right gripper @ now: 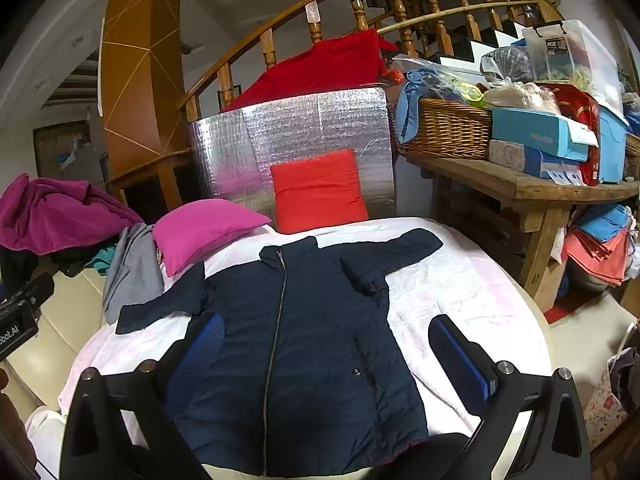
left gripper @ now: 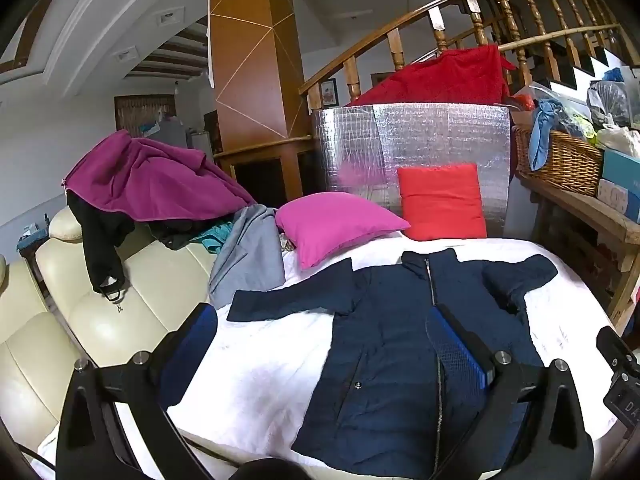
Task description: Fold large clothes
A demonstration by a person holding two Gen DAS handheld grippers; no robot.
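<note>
The navy jacket [right gripper: 296,344] lies front-up and zipped on the white bedcover [right gripper: 452,280], 1 sleeve stretched sideways, the other bent in, likely laid flat so folding can start. The left gripper [left gripper: 324,348] and right gripper [right gripper: 324,356] hover over its lower half, fingers spread wide and holding nothing. A wicker basket [right gripper: 444,132] on the wooden bench [right gripper: 520,184] holds bags and blue cloth

You've got a navy jacket [right gripper: 296,344] on a white sheet [right gripper: 452,288], a magenta pillow [right gripper: 204,232] beside a red cushion [right gripper: 318,192], and a silver quilted panel [right gripper: 296,128] behind them.
</note>
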